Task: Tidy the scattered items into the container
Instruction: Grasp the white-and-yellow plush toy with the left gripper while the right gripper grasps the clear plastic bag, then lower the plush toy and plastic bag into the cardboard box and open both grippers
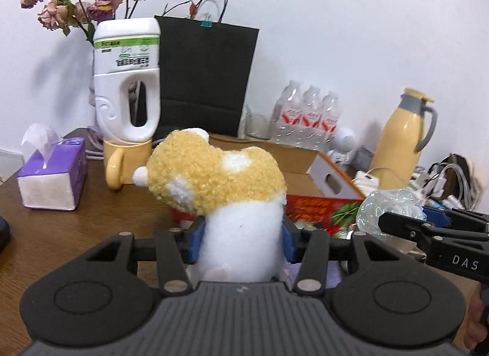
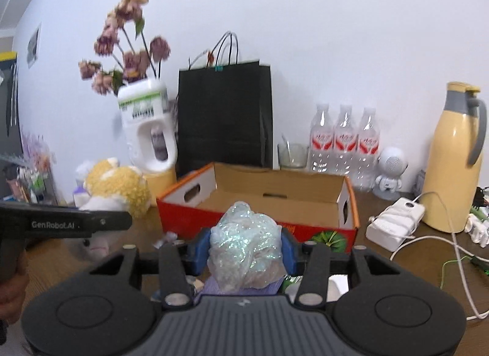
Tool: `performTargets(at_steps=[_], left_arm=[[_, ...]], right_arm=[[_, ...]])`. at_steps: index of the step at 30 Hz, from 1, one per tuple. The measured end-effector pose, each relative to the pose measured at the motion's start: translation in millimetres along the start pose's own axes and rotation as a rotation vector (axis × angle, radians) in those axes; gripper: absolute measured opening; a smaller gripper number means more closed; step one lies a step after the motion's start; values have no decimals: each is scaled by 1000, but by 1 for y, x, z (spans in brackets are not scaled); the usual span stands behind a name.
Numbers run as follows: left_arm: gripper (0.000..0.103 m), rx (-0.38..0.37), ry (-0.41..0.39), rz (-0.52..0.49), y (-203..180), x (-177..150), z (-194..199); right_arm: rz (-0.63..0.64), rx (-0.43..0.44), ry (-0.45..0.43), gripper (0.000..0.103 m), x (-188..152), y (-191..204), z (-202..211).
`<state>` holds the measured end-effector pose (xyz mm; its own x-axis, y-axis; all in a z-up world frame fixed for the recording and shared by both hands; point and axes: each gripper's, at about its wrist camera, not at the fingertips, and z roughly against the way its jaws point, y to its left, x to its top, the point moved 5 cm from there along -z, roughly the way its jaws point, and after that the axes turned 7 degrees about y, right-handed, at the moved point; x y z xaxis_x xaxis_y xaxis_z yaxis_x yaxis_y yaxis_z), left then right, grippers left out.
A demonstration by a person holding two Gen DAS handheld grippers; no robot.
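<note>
My left gripper is shut on a yellow-and-white plush toy, held above the wooden table left of the box; the toy also shows in the right wrist view. My right gripper is shut on a crumpled iridescent plastic bag, held just in front of the open red-and-orange cardboard box. The bag also shows in the left wrist view, and so does the box. The box's inside looks empty.
Behind the box stand a black paper bag, a white jug with dried roses on a yellow mug, water bottles, a glass and a yellow thermos. A purple tissue box is left; a white charger with cables lies right.
</note>
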<state>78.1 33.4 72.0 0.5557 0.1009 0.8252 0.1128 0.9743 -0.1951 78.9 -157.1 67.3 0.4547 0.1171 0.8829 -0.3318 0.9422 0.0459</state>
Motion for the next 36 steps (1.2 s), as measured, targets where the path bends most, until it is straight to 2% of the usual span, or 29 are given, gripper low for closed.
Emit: performTargets(at_steps=[3,8,17,20,25,28,32,36], left_arm=[[49,-12,15,8,-4,14,-5],[50,-17,18,-35,-19,55,-42],[50,0,71,-2,-26,138,-134],[50,31,130,-8,-22,151,-176],[50,80,321,13,-1,150,-241],[50,125,416,53,13,147,-272],[51,117,528,14,19,139,-303],[57,181,568,6,20,137,-320]], right_arm=[[-14,10,-17,46,10,-6,7],[24,2,-38,46,41,-23,-8],[6,-40,67,46,114,-78,-101],[9,-51,133,47,132,-91,-143],[3,-68,283,47,141,-109,-211],[-40,-66,406,47,135,-118,-255],[-93,-73,558,47,120,-127,-303],[-110,-91,651,49,109,-131,-337]])
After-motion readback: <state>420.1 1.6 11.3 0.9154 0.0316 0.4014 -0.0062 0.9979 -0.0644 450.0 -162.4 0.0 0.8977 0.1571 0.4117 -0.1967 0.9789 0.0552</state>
